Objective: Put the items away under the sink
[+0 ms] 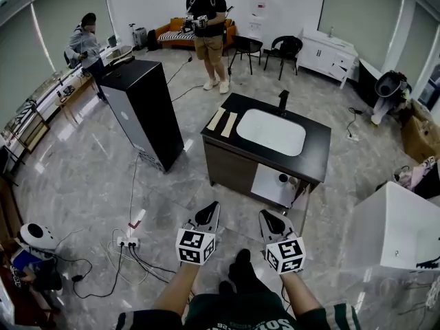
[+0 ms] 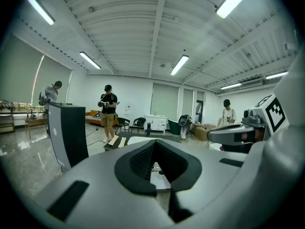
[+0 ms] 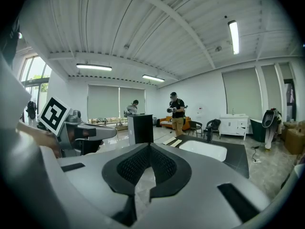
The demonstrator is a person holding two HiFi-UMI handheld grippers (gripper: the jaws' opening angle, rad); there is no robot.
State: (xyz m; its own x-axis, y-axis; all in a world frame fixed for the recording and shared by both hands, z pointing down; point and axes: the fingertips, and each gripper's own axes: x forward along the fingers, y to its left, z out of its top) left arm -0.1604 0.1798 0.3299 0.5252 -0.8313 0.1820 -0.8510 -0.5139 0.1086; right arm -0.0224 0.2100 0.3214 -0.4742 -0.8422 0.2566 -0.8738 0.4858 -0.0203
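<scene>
A dark sink cabinet (image 1: 316, 153) with a white basin (image 1: 271, 132) and a black faucet (image 1: 282, 100) stands mid-floor. Its lower compartment (image 1: 269, 186) is open toward me, white inside, with a small dark-topped item (image 1: 283, 178) in it. Two pale strips (image 1: 222, 121) lie on the counter's left end. My left gripper (image 1: 210, 208) and right gripper (image 1: 265, 215) hover side by side well short of the cabinet, both shut and empty. In the left gripper view the jaws (image 2: 155, 142) point at the open compartment; in the right gripper view the jaws (image 3: 150, 146) point left of the basin (image 3: 202, 149).
A tall black cabinet (image 1: 141, 108) stands left of the sink. A power strip with cables (image 1: 127, 241) lies on the floor at the left. A white box (image 1: 395, 229) is close on the right. One person (image 1: 206, 33) stands beyond the sink, another (image 1: 84, 47) at the left benches.
</scene>
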